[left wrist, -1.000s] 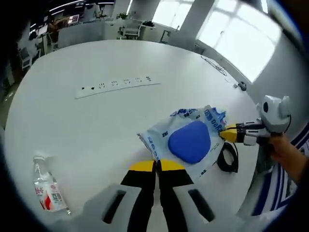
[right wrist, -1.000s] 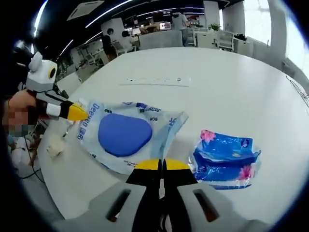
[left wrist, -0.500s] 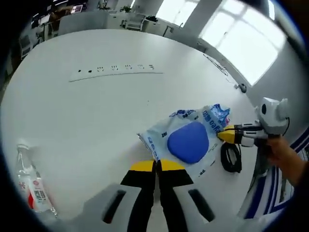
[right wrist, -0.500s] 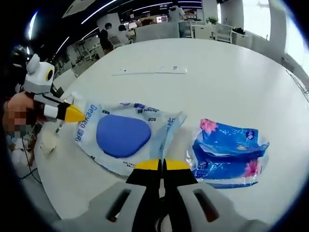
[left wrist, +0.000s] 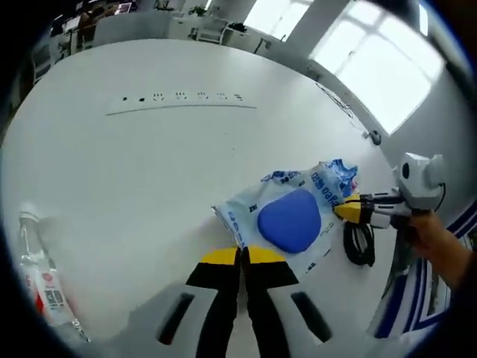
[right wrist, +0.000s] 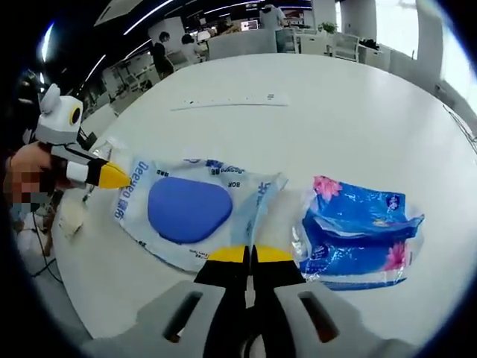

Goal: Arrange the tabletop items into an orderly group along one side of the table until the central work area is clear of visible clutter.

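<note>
two hand-held grippers pinch opposite ends of a wipes pack (right wrist: 190, 212) with a blue lid, the left hand-held gripper (left wrist: 240, 256) clamped shut on one edge and the right hand-held gripper (right wrist: 250, 255) shut on the other, near the tabletop (left wrist: 149, 171) edge. a blue tissue pack (right wrist: 358, 235) lies just beside it, a water bottle (left wrist: 41, 287) well apart. the soft film could slip or tear if the two pull unevenly, and a black cable (left wrist: 359, 242) close by might snag.
</note>
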### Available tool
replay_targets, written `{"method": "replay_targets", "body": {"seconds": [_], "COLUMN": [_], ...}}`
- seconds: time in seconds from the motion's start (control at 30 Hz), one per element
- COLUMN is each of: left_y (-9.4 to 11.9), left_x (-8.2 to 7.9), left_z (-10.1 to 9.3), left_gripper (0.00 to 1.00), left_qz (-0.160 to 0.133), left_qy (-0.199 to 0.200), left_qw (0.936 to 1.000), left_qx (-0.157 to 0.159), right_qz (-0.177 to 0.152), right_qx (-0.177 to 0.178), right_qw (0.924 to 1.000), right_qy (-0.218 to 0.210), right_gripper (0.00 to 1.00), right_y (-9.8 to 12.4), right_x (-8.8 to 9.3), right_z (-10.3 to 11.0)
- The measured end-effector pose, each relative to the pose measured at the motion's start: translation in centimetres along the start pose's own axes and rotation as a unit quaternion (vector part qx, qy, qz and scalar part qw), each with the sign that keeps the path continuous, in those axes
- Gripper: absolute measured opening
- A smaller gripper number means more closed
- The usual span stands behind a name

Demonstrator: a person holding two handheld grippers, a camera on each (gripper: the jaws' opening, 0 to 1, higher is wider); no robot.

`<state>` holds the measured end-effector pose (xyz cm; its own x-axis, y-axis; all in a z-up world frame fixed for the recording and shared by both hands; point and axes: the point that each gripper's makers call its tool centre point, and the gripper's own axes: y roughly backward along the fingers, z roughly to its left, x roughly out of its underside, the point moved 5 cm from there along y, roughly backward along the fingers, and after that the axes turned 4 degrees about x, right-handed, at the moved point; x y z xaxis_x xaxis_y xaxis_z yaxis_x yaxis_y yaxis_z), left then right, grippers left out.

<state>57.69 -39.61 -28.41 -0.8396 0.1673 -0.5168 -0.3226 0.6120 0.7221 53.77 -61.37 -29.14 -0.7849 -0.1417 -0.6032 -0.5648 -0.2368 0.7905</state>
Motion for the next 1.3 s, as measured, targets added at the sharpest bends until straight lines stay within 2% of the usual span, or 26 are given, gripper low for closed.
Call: {"method": "replay_targets", "body": {"seconds": [0.87,1.3], "left_y": [-0.4,-0.4], "left_x": [-0.4,-0.5], "left_z": [-0.3,0.0], "left_gripper": [0.00,0.00], "left_qz": [-0.022,-0.024], "left_qy": [0.027,0.024], "left_qw": [0.9993,0.9994], "left_qx": [0.009,0.003], "right_qz": [-0.005,-0.009], "right_qx": [0.014,0.019], "right_qw": [0.9998,0.9997], "right_qy": [-0.012,-0.014], "right_gripper": [0.00,0.04], "right_y": [-0.1,0.0], "right_x": [-0.1,-0.2], "right_z": [-0.7,-1.0]}}
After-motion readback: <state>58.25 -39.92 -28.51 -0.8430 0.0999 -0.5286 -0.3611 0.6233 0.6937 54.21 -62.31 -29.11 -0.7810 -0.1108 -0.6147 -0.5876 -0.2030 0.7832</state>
